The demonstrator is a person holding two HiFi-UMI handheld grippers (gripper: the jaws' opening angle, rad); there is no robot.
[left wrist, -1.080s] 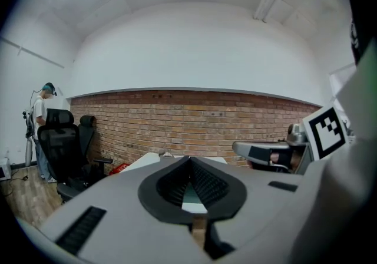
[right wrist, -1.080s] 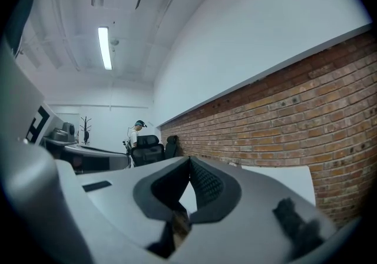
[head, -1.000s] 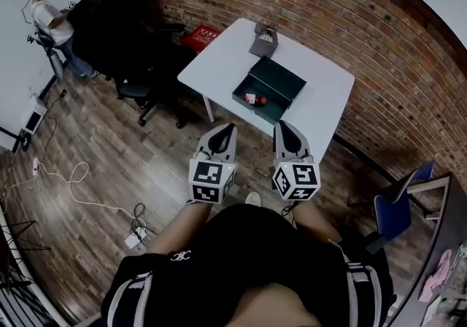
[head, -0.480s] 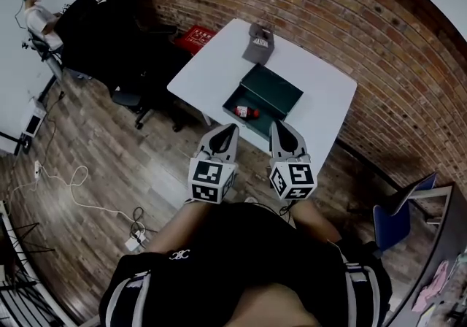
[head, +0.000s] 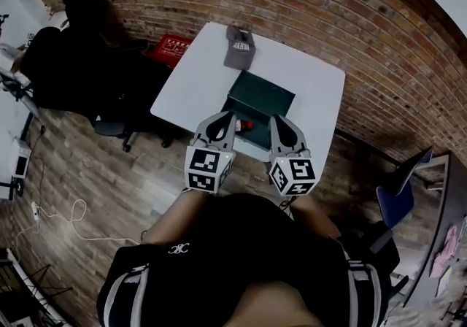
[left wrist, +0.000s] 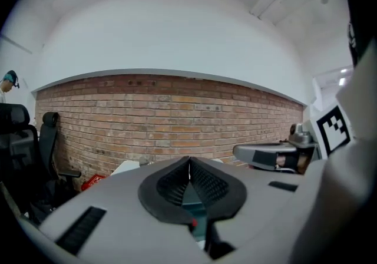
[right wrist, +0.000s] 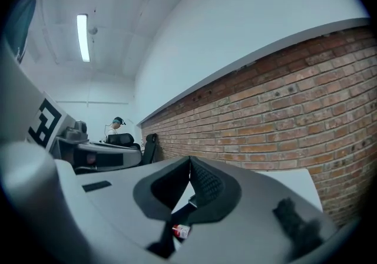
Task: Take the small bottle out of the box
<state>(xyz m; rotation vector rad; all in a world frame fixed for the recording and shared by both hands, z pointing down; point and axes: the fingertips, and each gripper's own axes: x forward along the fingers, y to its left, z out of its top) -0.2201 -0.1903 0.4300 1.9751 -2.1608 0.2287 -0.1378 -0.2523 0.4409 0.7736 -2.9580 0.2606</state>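
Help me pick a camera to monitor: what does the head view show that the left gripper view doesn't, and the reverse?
Head view only: the wooden floor and the whole white table. Left gripper view only: the ceiling, and the left gripper plainly shut and empty. Both: the brick wall, green box, right gripper.

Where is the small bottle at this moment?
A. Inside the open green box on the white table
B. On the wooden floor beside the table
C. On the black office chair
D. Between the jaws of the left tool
A: in the head view the small bottle lies inside the open green box, near the end closest to the person, and the box stands on the white table.
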